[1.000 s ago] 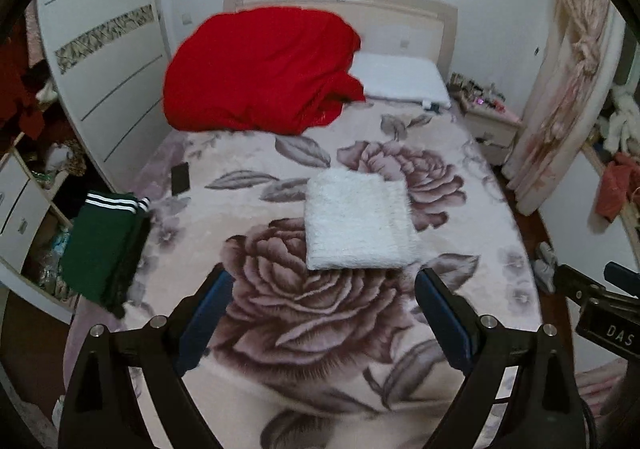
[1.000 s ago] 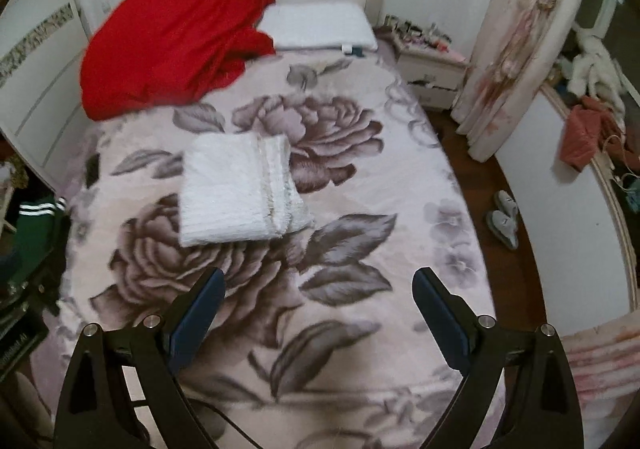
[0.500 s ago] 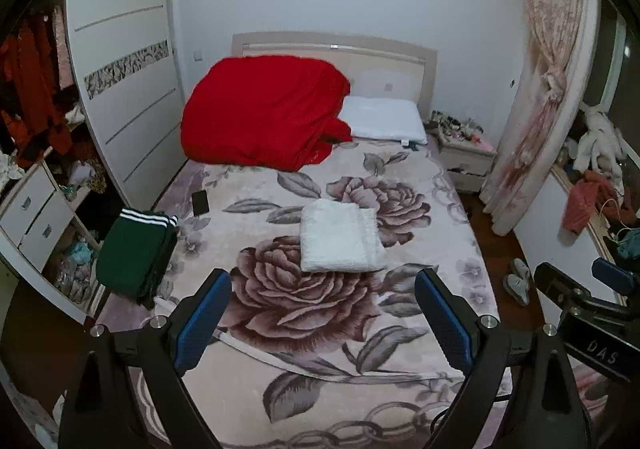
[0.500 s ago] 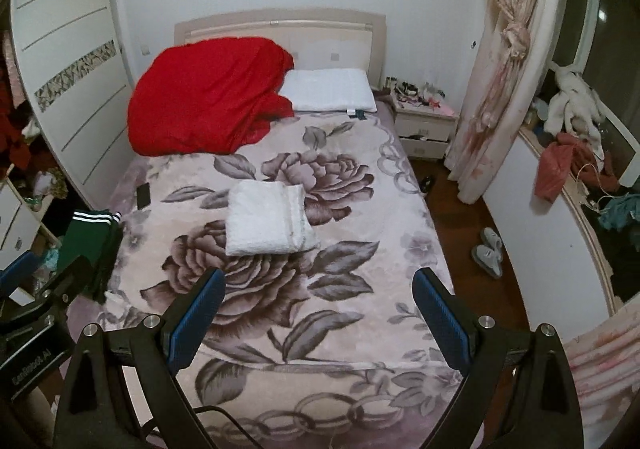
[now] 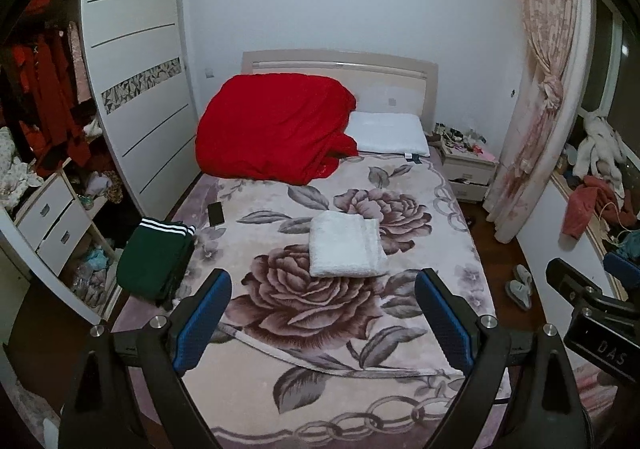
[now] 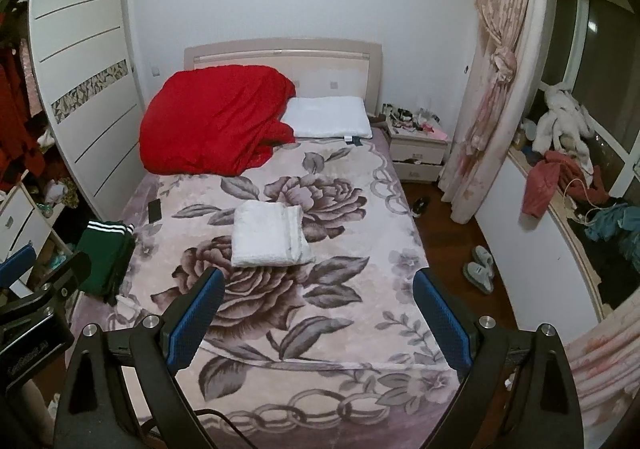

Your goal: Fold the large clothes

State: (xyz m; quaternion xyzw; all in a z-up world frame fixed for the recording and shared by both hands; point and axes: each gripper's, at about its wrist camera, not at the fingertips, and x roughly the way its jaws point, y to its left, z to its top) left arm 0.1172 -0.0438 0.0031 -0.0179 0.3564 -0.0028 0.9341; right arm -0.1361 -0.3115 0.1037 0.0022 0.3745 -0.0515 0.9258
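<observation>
Fingers of left gripper (image 5: 323,313) and right gripper (image 6: 318,311) spread, empty, well back from bed (image 5: 452,233); white garment (image 5: 346,245) lies folded mid-bed, green garment (image 5: 154,259) folded at left edge, so folding looks finished.

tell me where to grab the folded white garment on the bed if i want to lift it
Judging by its pose, take the folded white garment at its near edge, coming from the foot of the bed; that edge faces both open tools and lies flat with nothing on it.
</observation>
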